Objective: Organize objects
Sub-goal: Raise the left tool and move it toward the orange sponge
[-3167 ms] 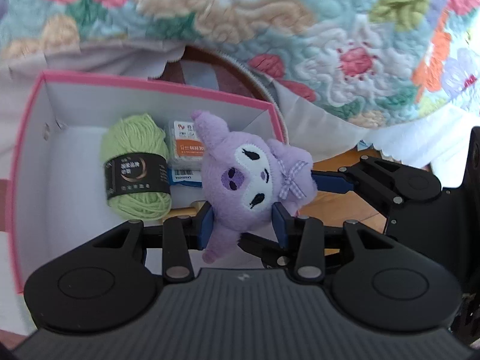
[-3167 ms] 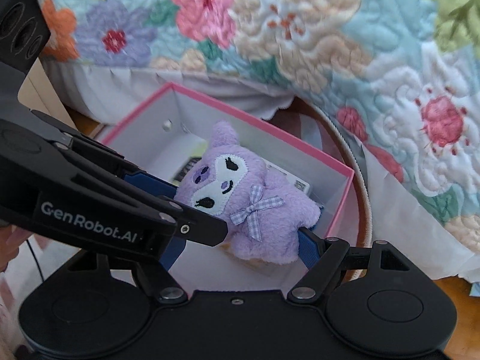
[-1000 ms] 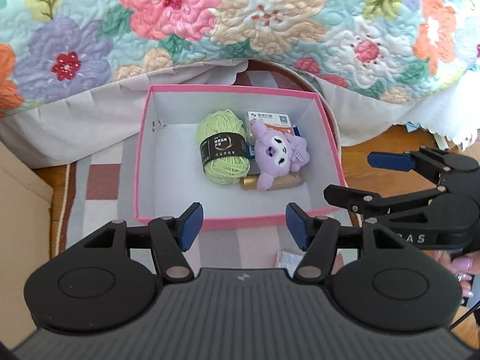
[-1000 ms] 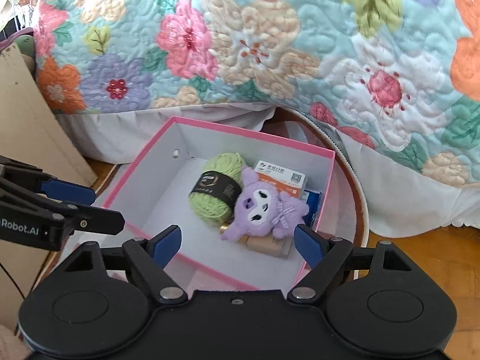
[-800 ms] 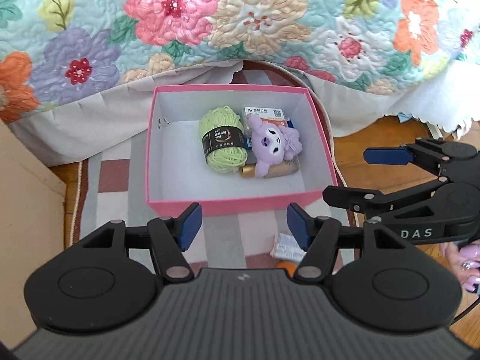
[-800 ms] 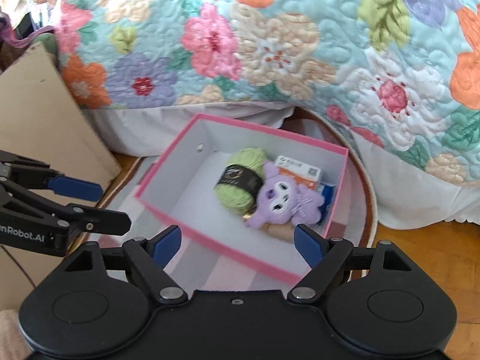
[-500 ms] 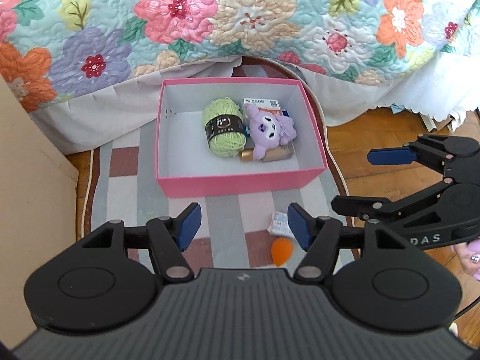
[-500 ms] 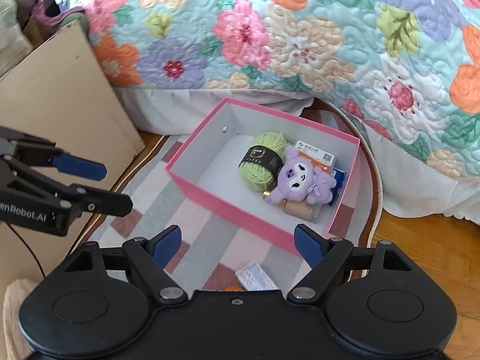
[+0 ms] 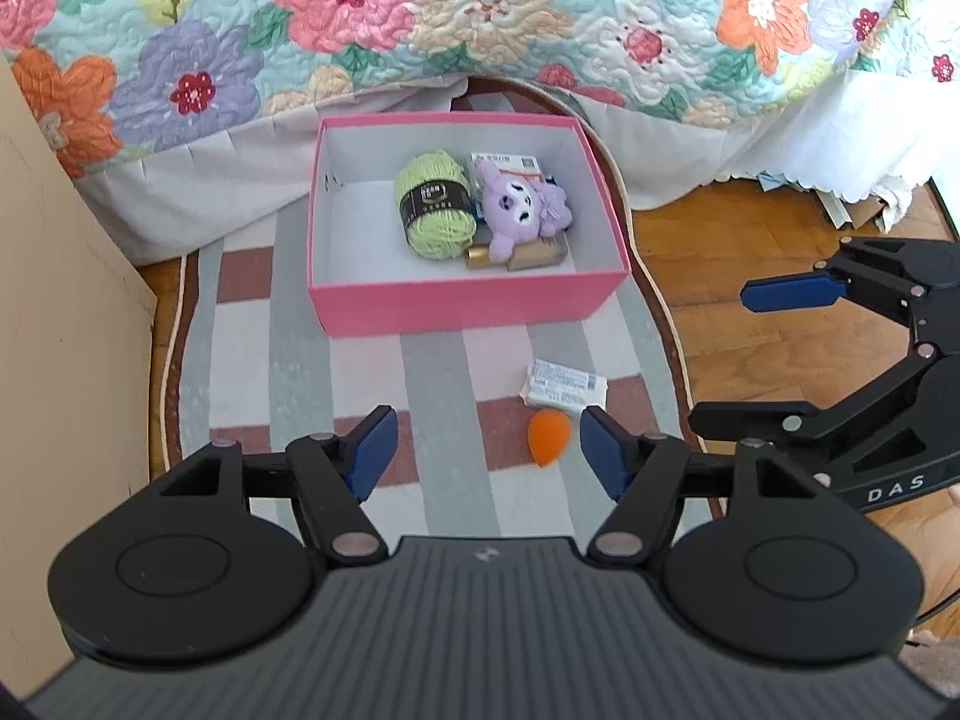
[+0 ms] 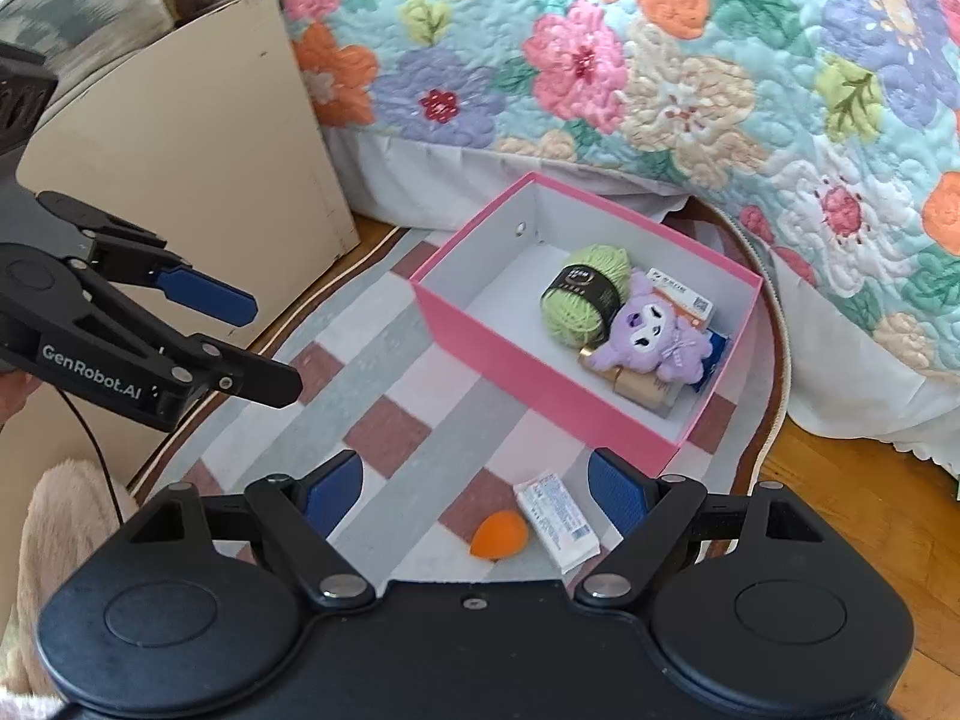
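My left claw [image 9: 483, 444] is spread wide with nothing in it, hanging over the striped rug [image 9: 444, 396]. My right claw [image 10: 474, 489] is the same, released and bare, a bit off to the side. Just ahead of both sit the two things not yet put away: an orange egg-shaped sponge [image 9: 547, 435] and, just beside it, a small white wrapped packet [image 9: 565, 390] with blue print too fine for me to read.

Further out, the pink box [image 9: 468, 306] rests on the rug against the hem of the flowered quilt [image 9: 480, 12]. Inside it, packed toward the far right corner: a green ball of yarn [image 9: 435, 213], a purple plush toy [image 9: 522, 213] lying on a gold bottle [image 9: 528, 255], and a white carton [image 9: 507, 163] behind them. The box's left half is bare.

Risks, as I judge them: the sponge looks round and soft, so a pinch off its middle could squirt it away across the rug. The packet lies flat, so my fingers may scrape the rug or nudge it under the sponge. With both claws near each other, going for both at once could make them collide.

Writing: "GenRobot.AI" on the left claw's arm, "DAS" on the right one's. The yarn's black band carries a gold mark I can't make out.
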Motion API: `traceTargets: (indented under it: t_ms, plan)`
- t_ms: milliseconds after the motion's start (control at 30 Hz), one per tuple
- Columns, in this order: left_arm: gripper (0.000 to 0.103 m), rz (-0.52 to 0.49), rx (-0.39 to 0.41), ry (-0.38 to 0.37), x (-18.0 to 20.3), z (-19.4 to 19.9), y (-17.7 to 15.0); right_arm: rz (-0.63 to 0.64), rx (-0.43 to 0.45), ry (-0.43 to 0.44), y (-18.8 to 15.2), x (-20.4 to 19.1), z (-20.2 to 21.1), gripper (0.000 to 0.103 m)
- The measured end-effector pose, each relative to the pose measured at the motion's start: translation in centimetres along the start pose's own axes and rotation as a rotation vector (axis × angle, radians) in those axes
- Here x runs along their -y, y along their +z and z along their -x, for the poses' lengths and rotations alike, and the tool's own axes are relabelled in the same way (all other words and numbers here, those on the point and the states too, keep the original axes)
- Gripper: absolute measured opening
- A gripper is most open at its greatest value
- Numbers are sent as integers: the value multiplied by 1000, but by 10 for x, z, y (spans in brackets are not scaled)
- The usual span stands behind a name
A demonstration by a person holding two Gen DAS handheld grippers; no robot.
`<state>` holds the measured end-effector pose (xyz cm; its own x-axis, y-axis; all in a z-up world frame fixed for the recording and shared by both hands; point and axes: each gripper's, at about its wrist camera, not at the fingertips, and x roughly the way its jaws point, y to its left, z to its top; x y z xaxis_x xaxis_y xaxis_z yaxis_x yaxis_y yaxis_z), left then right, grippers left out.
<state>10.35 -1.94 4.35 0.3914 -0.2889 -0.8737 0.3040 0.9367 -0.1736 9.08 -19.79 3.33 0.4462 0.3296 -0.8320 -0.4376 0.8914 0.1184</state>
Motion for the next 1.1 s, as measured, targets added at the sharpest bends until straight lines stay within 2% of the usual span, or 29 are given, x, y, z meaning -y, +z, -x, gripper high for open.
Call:
traceTargets:
  t_ms: [233,533,600,900,1100]
  plan:
    - [71,-4,-10,-1,-2,2,-15,75,-12,47,-12,-10,3,86]
    - [72,23,-15,-54,-2,-20,-24,194,102,53,-28,-22,-7,86]
    - [72,28,-8,-56,-2,-29,-27,230,120,43,-34,-21,-16,86]
    - [69,65,-6,-79,-5,-88,-40,296,66,-12,-77,-11,-88,86]
    - [69,108,-52,-109,-4,-135,-48,227,59,-12,-102,-2,-130,86]
